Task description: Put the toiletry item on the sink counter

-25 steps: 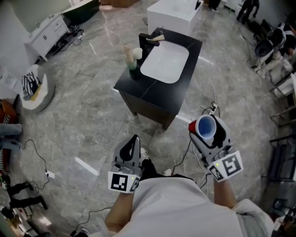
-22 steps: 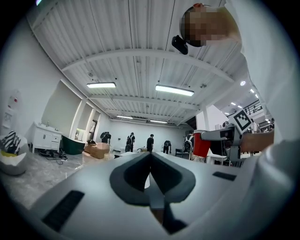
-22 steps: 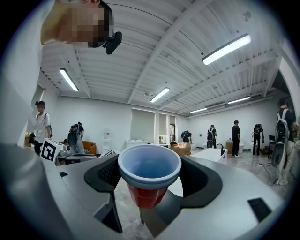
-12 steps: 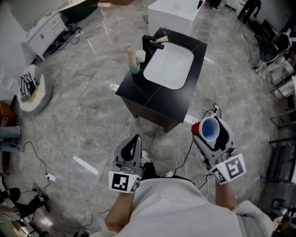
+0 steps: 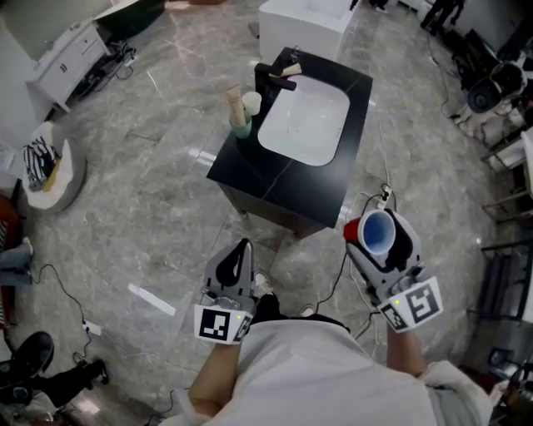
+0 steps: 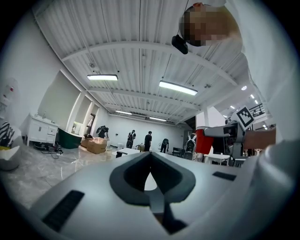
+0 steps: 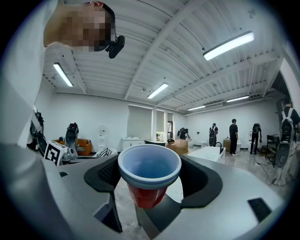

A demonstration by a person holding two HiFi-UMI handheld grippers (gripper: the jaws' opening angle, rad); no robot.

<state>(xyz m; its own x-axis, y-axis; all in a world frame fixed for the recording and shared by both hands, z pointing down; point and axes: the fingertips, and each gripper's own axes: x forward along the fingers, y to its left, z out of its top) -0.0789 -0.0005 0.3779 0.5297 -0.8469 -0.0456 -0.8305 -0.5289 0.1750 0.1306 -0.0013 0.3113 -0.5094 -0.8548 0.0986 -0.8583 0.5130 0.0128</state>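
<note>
The black sink counter (image 5: 275, 179) with a white basin (image 5: 304, 123) stands on the floor ahead of me, a black faucet (image 5: 271, 76) at its far left. Two bottles and a white cup (image 5: 240, 108) stand at its left edge. My right gripper (image 5: 372, 241) is shut on a red cup with a blue inside (image 5: 376, 231), held upright to the right of the counter's near corner; the right gripper view shows this cup (image 7: 149, 174) between the jaws. My left gripper (image 5: 236, 260) is low at centre, its jaws (image 6: 150, 190) shut and holding nothing.
A white tub (image 5: 304, 18) stands beyond the counter. A white cabinet (image 5: 62, 62) and a round white stool with striped cloth (image 5: 46, 166) are at left. Cables (image 5: 58, 279) trail on the floor. Chairs and racks (image 5: 500, 91) line the right side.
The counter has shifted slightly right and nearer in the head view. The right gripper with the cup has dropped slightly; the left gripper has barely moved.
</note>
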